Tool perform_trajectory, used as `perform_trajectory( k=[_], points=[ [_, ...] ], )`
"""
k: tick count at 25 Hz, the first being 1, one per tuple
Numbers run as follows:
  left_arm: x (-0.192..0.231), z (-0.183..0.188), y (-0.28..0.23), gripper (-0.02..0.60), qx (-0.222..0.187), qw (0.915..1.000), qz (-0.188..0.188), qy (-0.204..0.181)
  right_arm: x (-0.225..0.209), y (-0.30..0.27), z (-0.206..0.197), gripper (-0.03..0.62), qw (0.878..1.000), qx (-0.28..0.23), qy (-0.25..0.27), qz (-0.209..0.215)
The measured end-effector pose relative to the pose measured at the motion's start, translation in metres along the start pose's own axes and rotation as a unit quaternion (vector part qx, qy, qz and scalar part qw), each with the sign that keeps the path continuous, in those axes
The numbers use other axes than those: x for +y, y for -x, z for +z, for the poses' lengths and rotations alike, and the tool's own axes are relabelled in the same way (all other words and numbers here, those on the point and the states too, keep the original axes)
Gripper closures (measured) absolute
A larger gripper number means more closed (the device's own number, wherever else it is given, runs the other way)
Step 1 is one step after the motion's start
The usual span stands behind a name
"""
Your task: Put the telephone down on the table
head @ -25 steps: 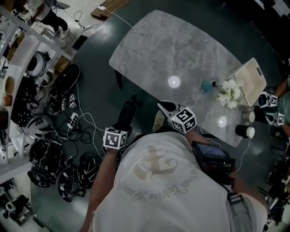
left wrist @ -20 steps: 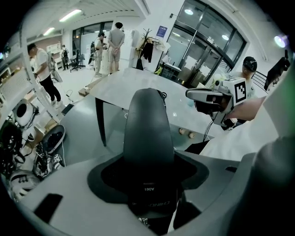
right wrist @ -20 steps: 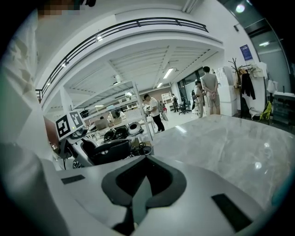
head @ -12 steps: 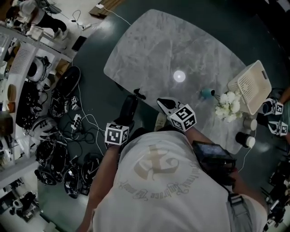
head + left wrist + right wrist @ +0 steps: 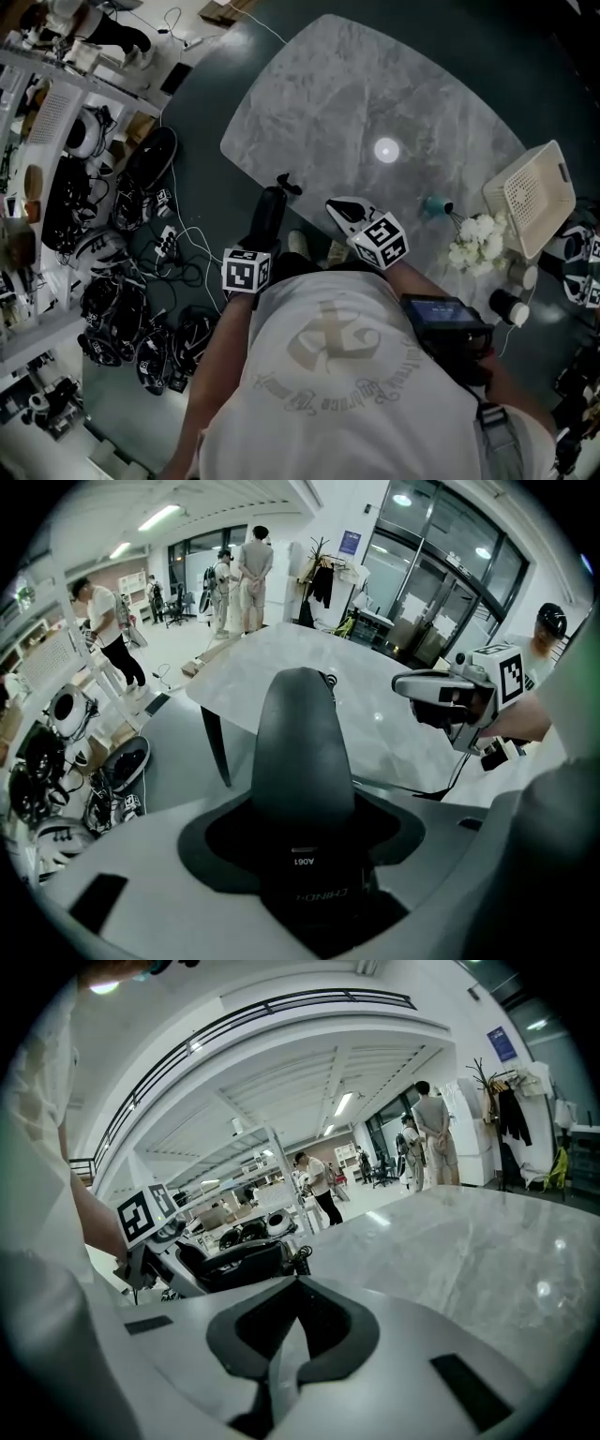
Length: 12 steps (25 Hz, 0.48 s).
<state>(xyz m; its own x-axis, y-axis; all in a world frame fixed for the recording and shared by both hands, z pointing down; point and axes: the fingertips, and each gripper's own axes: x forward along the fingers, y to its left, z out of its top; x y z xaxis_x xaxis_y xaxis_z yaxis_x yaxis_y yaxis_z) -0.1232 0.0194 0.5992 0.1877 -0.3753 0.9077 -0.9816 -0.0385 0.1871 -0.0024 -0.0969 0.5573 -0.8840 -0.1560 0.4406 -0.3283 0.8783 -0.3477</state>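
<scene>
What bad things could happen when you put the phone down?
The phone in the left tool looks to hang beside the table edge, over the floor, so letting go now would likely drop it. Set down too near the flowers and cup, it might knock them over. The cables could trip the person.

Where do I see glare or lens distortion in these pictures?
Head view: dim overall, one bright lamp reflection on the table; left gripper view: strong fisheye, dark corners, the telephone looms large; right gripper view: fisheye bends the ceiling beams.
</scene>
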Motion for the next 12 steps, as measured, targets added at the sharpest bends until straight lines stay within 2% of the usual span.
perform_trajectory(
  k=[6, 12],
  points=[
    [0.010, 0.020, -0.009, 0.299, 0.002, 0.9999, -0.007, -0.010, -0.014, -0.001, 0.004, 0.579, 1.000, 0.004, -0.012, -0.028],
    [0.009, 0.045, -0.029, 0.298, 0.008, 0.9989, -0.020, -0.041, -0.044, 0.004, 0.013, 0.579, 0.997, -0.011, -0.022, -0.072]
  ],
)
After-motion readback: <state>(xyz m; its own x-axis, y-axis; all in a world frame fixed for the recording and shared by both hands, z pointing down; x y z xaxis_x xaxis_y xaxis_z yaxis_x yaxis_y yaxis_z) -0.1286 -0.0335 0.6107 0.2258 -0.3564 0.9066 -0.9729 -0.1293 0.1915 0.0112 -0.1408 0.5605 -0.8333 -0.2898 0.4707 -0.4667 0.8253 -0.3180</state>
